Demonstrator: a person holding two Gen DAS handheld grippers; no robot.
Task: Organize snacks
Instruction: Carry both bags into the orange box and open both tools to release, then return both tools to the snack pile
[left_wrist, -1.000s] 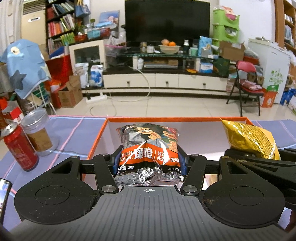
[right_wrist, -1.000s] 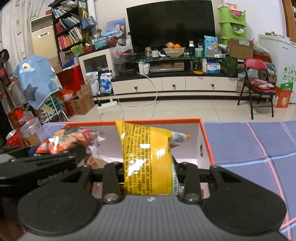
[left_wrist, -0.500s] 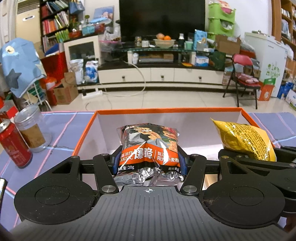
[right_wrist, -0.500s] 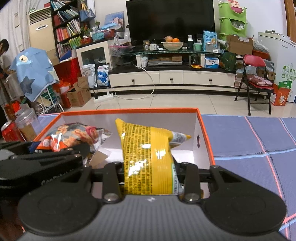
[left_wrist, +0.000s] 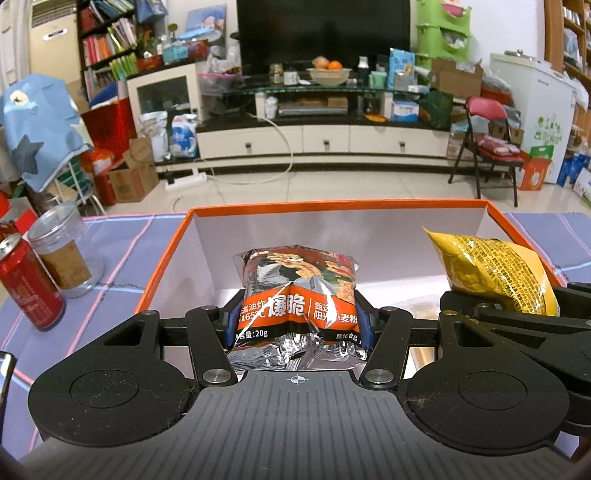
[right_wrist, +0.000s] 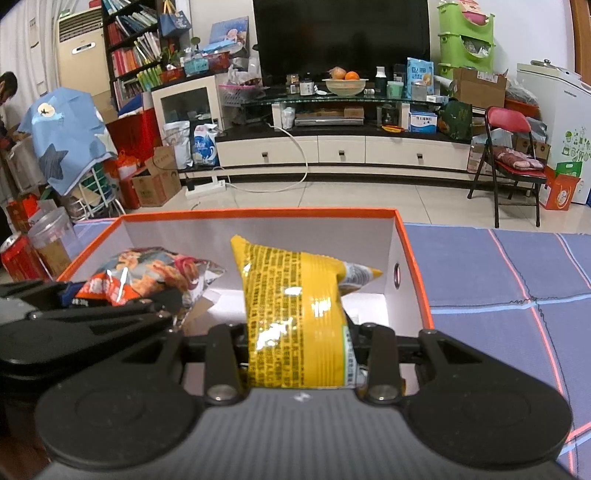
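A purple tablecloth with pink and pale blue stripes covers the table, and on it sits an open box with an orange rim and white inner walls; the right wrist view shows the same box with a round hole in its right wall. Both grippers reach over the near edge of the box, side by side.

The left gripper is clamped on an orange and silver snack packet, its blue pads pressing the crumpled lower part from both sides, so the packet is held above the white floor of the box on the left half. The right gripper is closed on a yellow snack bag, which stands tilted between the fingers over the right half of the box; it is just beside the orange packet, and whether the two touch cannot be told.

Outside the box, to its left on the cloth, stand a clear jar with brown contents and, just beside it, a red can.
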